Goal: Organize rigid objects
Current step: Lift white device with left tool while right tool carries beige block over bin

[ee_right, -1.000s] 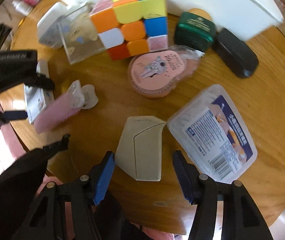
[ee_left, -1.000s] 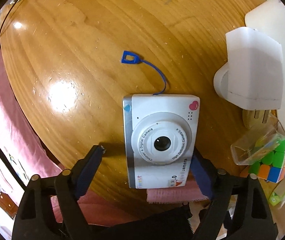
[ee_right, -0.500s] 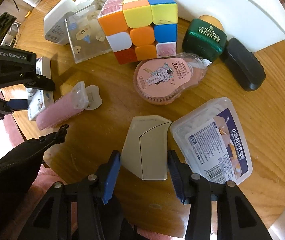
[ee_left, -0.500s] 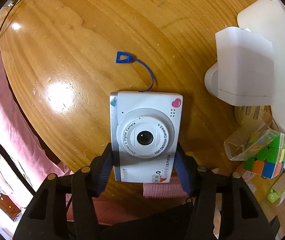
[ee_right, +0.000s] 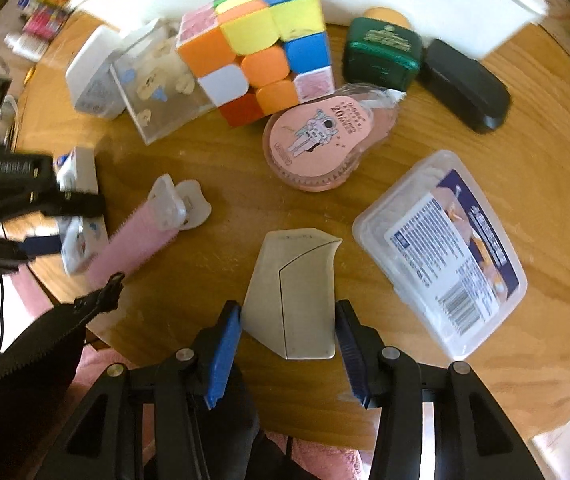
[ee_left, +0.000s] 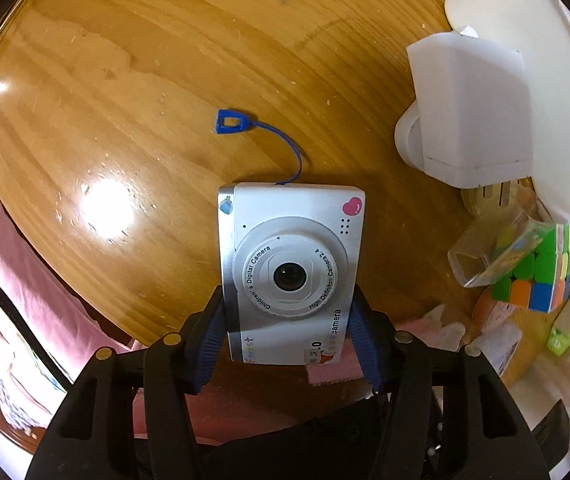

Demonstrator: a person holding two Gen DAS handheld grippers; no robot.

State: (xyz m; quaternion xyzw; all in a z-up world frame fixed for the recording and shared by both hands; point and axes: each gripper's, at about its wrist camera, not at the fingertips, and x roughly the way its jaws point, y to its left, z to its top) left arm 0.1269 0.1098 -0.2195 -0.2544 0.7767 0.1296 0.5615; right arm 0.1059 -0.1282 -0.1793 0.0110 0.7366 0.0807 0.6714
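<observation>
Lifting cleanly matters now. On the left, the left gripper (ee_left: 291, 334) has its pads clamped on both sides of the white toy camera (ee_left: 291, 268) near the bench (ee_left: 165, 60) edge; its blue strap (ee_left: 261, 136) trails on the wood, so raise it straight to keep the cord from snagging. On the right, the right gripper (ee_right: 289, 350) is pinched narrow on the beige card holder (ee_right: 293, 300), just beside the clear tissue box (ee_right: 441, 248); pull it away without nudging that box.
</observation>
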